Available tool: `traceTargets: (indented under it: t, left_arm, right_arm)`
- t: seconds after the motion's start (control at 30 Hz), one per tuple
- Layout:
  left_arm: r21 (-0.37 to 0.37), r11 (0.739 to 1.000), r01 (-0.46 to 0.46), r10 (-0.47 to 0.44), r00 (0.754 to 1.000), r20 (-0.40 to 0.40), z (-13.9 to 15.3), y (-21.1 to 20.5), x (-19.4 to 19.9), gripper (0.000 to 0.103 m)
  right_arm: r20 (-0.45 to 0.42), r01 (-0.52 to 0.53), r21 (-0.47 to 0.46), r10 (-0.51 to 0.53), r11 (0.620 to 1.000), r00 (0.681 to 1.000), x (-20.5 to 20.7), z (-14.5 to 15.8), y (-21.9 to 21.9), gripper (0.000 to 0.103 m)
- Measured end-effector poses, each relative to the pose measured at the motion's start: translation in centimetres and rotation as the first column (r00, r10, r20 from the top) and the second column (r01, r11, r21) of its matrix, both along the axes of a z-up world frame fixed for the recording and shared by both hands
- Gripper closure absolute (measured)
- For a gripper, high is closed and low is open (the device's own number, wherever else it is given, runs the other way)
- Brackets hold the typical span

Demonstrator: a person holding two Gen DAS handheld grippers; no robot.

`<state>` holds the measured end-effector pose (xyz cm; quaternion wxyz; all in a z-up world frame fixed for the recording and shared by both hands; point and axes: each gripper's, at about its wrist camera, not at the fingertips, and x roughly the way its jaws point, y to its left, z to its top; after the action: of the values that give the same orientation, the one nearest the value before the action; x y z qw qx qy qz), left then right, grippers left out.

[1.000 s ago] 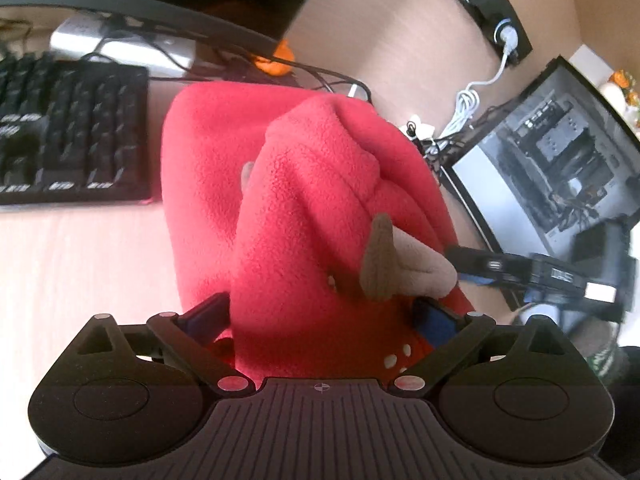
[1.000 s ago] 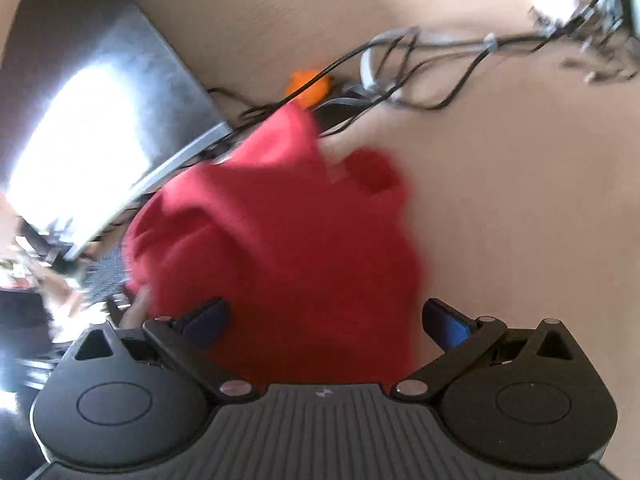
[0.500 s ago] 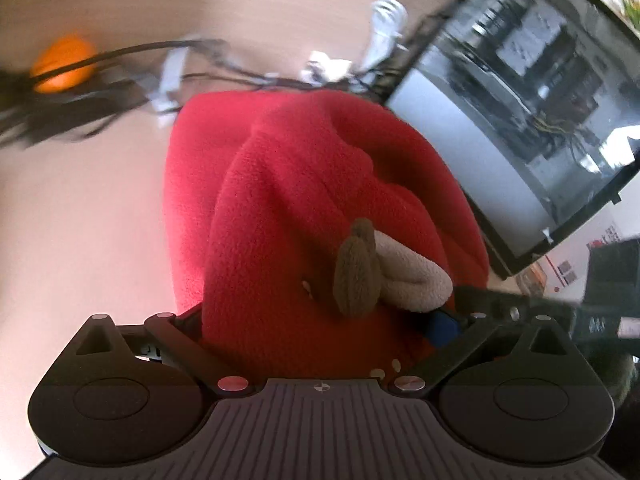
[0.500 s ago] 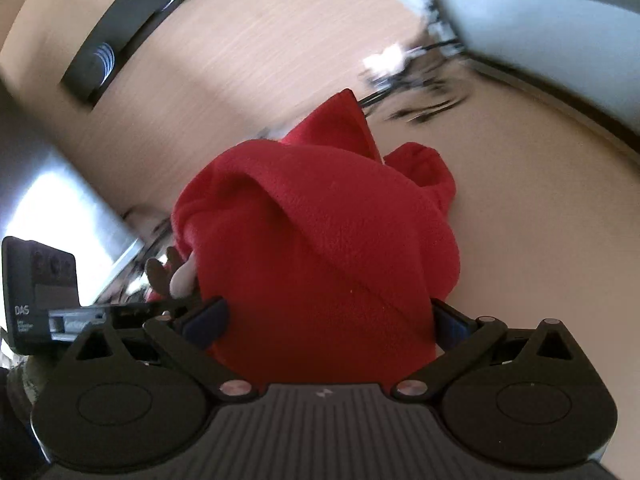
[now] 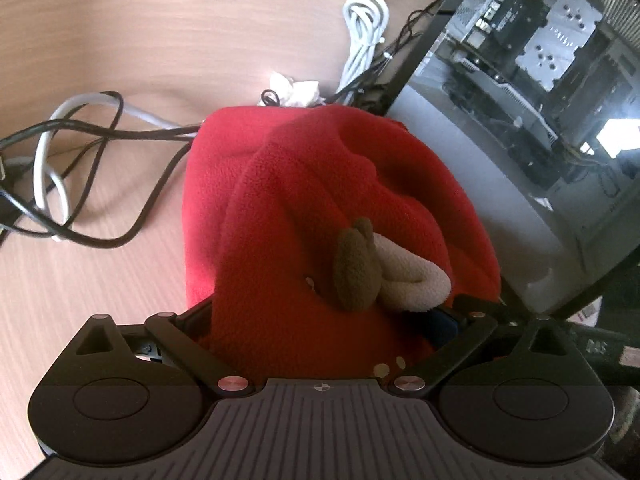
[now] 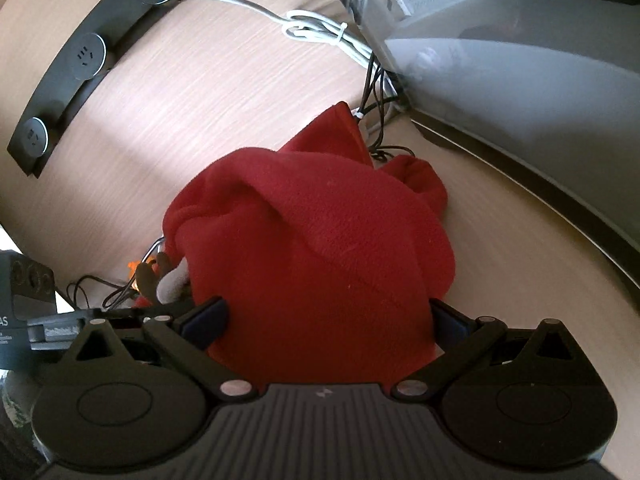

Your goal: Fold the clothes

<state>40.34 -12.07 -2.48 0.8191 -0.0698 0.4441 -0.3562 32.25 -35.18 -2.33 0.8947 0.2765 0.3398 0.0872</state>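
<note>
Here both the left gripper (image 5: 316, 316) and right gripper (image 6: 328, 320) apparently clamp the bunched red fleece (image 5: 320, 200).

Fuzzy red fleece garment (image 5: 304, 208), matt wood-grain desk (image 5: 120, 20), glossy cables (image 5: 80, 152)

The left gripper (image 5: 320, 320) has its fingers closed on a thick bunch of the red fleece garment (image 5: 320, 200). The right gripper (image 6: 326, 316), just beside it to the right, clamps the same garment, its blue fingertips (image 6: 206, 314) pressing in from both sides.
</note>
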Motion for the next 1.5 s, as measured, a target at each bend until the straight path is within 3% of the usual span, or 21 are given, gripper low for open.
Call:
traceTargets:
  t: [0.13, 0.23, 0.33, 0.5, 0.57, 0.63, 0.73, 0.87, 0.93, 1.03, 1.1, 1.27, 1.37, 1.43, 1.5]
  left_arm:
    - [-0.041, 0.999, 0.002, -0.002, 1.0, -0.007, -0.3, -0.2, -0.3, 0.002]
    - [-0.06, 0.997, 0.039, -0.039, 0.999, 0.011, -0.6, -2.0, 0.0, 0.002]
    - [-0.079, 0.994, 0.078, -0.077, 0.997, 0.013, -0.5, -3.3, 0.2, 0.002]
    - [-0.152, 0.983, 0.107, -0.104, 0.994, 0.029, 0.6, -0.8, -0.4, 0.002]
    - [-0.186, 0.976, 0.116, -0.115, 0.993, 0.018, 0.9, 0.0, -0.6, 0.002]
    - [-0.222, 0.965, 0.141, -0.141, 0.99, 0.017, 1.5, 0.5, -1.3, 0.003]
    - [-0.278, 0.936, 0.215, -0.209, 0.977, 0.051, 3.0, 1.1, -3.1, 0.003]
    - [-0.288, 0.92, 0.266, -0.245, 0.964, 0.108, 4.4, 2.6, -5.0, 0.003]
    - [-0.258, 0.945, 0.2, -0.176, 0.978, 0.113, 4.3, 3.5, -4.6, 0.003]
    - [-0.188, 0.982, 0.036, -0.02, 0.996, 0.087, 3.7, 4.4, -3.1, 0.002]
    - [-0.056, 0.997, -0.044, 0.049, 0.994, 0.095, 2.9, 3.7, -2.1, 0.003]
    - [0.231, 0.972, -0.045, -0.002, 0.98, 0.201, 0.6, 0.9, -2.7, 0.002]
    - [0.265, 0.963, -0.055, -0.001, 0.978, 0.207, -0.1, 0.3, -2.5, 0.001]
    - [0.264, 0.963, -0.059, 0.005, 0.979, 0.202, -0.4, 0.2, -2.2, 0.001]
    - [0.272, 0.96, -0.061, 0.006, 0.98, 0.199, -0.8, -0.1, -2.2, 0.001]
  right_arm:
    - [-0.007, 0.047, 0.02, -0.047, 0.999, 0.999, -1.8, -0.2, -0.9, 0.0]
    - [-0.023, 0.086, -0.041, -0.087, 0.995, 0.996, -2.4, 0.3, -1.2, 0.0]
    - [0.005, 0.121, -0.044, -0.12, 0.992, 0.993, -3.4, 1.4, -2.0, 0.0]
    - [0.067, 0.209, -0.101, -0.203, 0.973, 0.977, -3.8, 2.5, -2.4, 0.0]
    - [0.034, 0.196, -0.074, -0.194, 0.978, 0.98, -2.5, 2.1, -2.6, 0.011]
    - [0.052, 0.163, -0.078, -0.159, 0.984, 0.986, -1.7, 2.8, -2.2, 0.014]
    - [0.112, 0.07, -0.238, -0.045, 0.969, 0.993, -0.8, 4.6, 0.0, 0.014]
    - [0.063, -0.049, -0.446, 0.086, 0.894, 0.994, 0.6, 3.8, 2.6, 0.014]
    - [0.041, -0.098, -0.524, 0.14, 0.846, 0.989, 1.0, 3.5, 3.8, 0.011]
    - [0.073, -0.094, -0.568, 0.164, 0.817, 0.984, 0.4, 4.5, 4.4, 0.01]
    - [0.11, -0.075, -0.578, 0.168, 0.812, 0.98, -0.2, 5.4, 4.5, 0.007]
    - [0.162, -0.049, -0.56, 0.168, 0.827, 0.972, -0.1, 6.5, 4.5, 0.005]
    - [0.039, -0.108, -0.517, 0.15, 0.849, 0.988, 2.3, 3.6, 4.2, 0.005]
    - [0.017, -0.111, -0.491, 0.137, 0.864, 0.99, 3.0, 2.1, 4.0, 0.0]
    - [0.018, -0.125, -0.485, 0.152, 0.866, 0.988, 3.1, 2.7, 4.0, 0.0]
